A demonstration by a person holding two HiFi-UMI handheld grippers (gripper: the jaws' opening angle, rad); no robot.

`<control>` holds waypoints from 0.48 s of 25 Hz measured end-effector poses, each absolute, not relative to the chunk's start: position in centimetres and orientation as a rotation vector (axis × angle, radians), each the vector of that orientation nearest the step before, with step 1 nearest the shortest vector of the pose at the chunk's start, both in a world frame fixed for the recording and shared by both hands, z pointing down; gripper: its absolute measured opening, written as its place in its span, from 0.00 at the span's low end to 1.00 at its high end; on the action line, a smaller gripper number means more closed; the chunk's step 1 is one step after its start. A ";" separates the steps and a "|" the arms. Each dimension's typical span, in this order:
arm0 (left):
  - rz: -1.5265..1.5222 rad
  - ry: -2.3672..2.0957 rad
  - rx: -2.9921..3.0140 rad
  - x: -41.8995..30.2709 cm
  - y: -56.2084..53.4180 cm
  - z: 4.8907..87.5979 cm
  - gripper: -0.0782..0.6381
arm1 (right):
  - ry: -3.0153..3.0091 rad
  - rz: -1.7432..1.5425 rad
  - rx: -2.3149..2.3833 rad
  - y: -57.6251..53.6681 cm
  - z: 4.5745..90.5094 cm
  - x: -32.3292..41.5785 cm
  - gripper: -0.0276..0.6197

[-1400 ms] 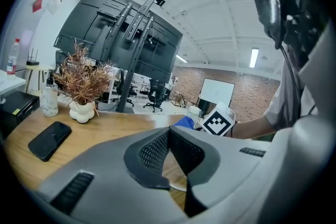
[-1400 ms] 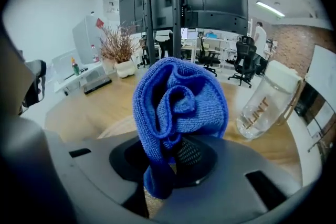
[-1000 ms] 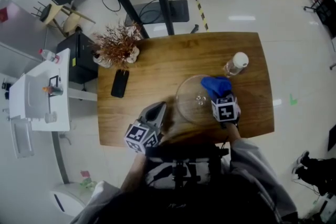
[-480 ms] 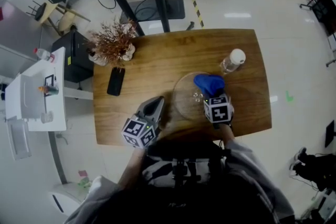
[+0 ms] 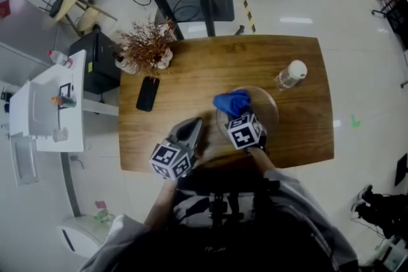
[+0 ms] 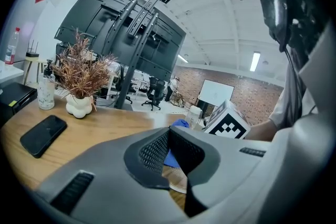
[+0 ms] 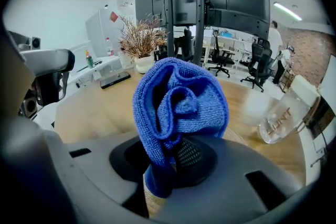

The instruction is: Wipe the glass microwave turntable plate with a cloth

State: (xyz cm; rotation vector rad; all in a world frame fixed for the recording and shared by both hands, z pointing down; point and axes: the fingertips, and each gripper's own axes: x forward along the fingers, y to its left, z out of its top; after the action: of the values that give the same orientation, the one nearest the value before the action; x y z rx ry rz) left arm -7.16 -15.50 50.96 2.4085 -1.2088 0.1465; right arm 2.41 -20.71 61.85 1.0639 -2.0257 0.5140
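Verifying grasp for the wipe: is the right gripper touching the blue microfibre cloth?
Touching. The right gripper view shows the right gripper with its fingers shut on the blue microfibre cloth, which bunches up from between them.

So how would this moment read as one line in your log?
right gripper: shut on blue cloth, over glass plate | left gripper: shut, empty, beside plate

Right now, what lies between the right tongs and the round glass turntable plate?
A crumpled blue microfibre cloth, clamped in the right tongs, over the glass plate's left part; head view shows it.
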 end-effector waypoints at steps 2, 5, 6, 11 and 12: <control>0.143 -1.197 2.411 -7.0 -15.5 50.9 0.10 | -2.016 0.534 1.086 -20.7 61.9 3.3 0.17; 0.136 -1.188 2.414 -6.9 -15.5 50.9 0.10 | -1.987 0.554 1.147 -20.5 61.4 5.6 0.17; 0.134 -1.188 2.414 -6.9 -15.5 50.9 0.10 | -1.973 0.572 1.172 -20.3 61.4 6.7 0.17; 0.125 -1.177 2.411 -6.8 -15.8 51.0 0.10 | -1.858 0.681 1.317 -18.7 61.9 13.5 0.17; 0.124 -1.174 2.410 -6.8 -15.8 51.0 0.10 | -1.838 0.700 1.341 -18.3 61.9 14.7 0.17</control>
State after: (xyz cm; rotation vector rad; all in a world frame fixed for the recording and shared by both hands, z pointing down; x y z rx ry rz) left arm -6.84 -15.80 51.03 2.4104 -1.1741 0.1239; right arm 14.69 -18.35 61.93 1.3410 -1.8375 0.7004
